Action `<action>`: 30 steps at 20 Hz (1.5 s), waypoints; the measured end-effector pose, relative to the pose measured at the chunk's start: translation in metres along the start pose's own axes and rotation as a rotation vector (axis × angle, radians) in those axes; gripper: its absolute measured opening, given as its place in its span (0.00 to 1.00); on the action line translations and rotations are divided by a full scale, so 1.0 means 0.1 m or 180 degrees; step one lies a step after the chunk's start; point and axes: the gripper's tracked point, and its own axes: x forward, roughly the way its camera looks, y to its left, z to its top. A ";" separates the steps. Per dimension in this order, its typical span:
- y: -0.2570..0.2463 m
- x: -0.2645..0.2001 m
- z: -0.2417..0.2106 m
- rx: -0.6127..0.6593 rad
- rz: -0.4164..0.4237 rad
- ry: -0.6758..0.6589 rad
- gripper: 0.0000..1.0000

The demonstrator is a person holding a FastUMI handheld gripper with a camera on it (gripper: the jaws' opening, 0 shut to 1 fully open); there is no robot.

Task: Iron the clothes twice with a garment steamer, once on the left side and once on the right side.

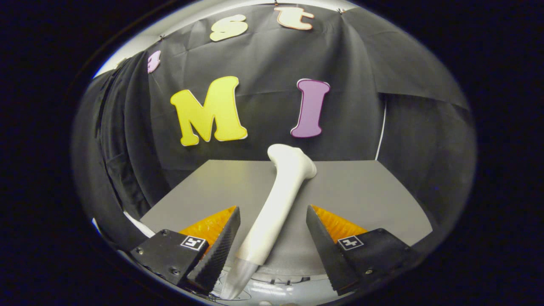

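**Steamer lies between spread fingers, not yet gripped**

Black cloth hangs behind a plain grey desk [361, 191], which carries a white garment steamer [276, 204] lying on its side. Its flared head points away toward the cloth, and its long handle runs back toward the camera, ending in a clear tapered tip that reaches past the near edge of the desk.

The tool [272, 242] is released: its two fingers stand wide apart on either side of the handle. The left finger sits just beside the lower handle, possibly brushing it, while the right finger is clearly apart from it. Neither presses on it.

The steamer looks like smooth, hard plastic, stiff and likely slippery, with a round handle that could roll or twist under a loose pinch. Its head probably carries more weight than the handle, so a hold too near the clear tip may let the head droop. The thicker middle of the handle seems the best place to close on, squarely across its width. No clothes can be made out.
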 end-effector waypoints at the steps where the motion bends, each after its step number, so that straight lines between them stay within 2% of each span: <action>1: 0.00 0.06 -0.02 0.0017 0.0007 0.0041 0.96; 6: 0.04 0.31 -0.11 0.0232 0.0148 0.0272 0.87; 9: 0.05 0.35 -0.12 0.0357 0.0139 0.0321 0.67; 10: 0.04 0.31 -0.12 0.0369 0.0121 0.0318 0.63; 13: 0.06 0.35 -0.11 0.0376 0.0162 0.0290 0.61; 18: 0.19 0.34 -0.07 0.0645 0.0349 0.0281 0.48; 21: 0.19 0.31 -0.01 0.0497 0.0342 0.0162 0.40; 25: 0.23 0.18 0.11 0.0410 0.0294 -0.0031 0.37; 30: 0.23 -0.23 0.27 0.0572 0.0119 -0.0269 0.37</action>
